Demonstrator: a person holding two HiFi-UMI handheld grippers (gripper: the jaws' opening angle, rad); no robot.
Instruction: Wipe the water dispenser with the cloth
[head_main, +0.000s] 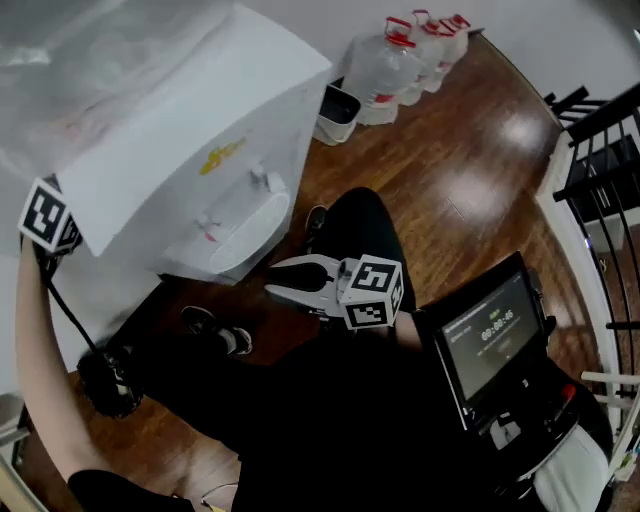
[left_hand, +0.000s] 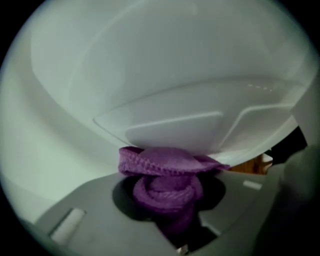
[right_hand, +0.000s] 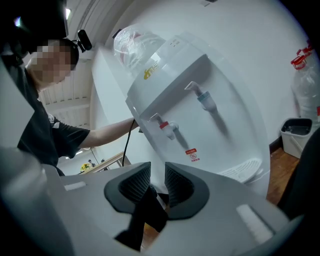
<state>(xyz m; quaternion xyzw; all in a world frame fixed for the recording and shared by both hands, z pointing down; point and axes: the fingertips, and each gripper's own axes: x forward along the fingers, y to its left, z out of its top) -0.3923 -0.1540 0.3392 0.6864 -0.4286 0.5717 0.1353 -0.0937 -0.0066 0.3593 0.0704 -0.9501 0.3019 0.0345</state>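
Purple knitted cloth (left_hand: 167, 167) sits bunched and clamped between the jaws of my left gripper (left_hand: 167, 197). Its folded edge presses against the smooth white plastic water dispenser (head_main: 190, 150), on the side wall away from the taps. In the head view only that gripper's marker cube shows; the dispenser's corner hides the jaws.

On top of the dispenser the clear water bottle (head_main: 90, 50) is a blur, cut off by the frame. Clear plastic jugs with red caps (head_main: 405, 50) stand in a row by the wall; I cannot tell whether they hold water. Just beside them stands a dark square bin (head_main: 338, 105), its inside too dark to read.

My right gripper (right_hand: 157, 182) hangs before the tap face, its ribbed dark pads a narrow gap apart, gripping nothing.
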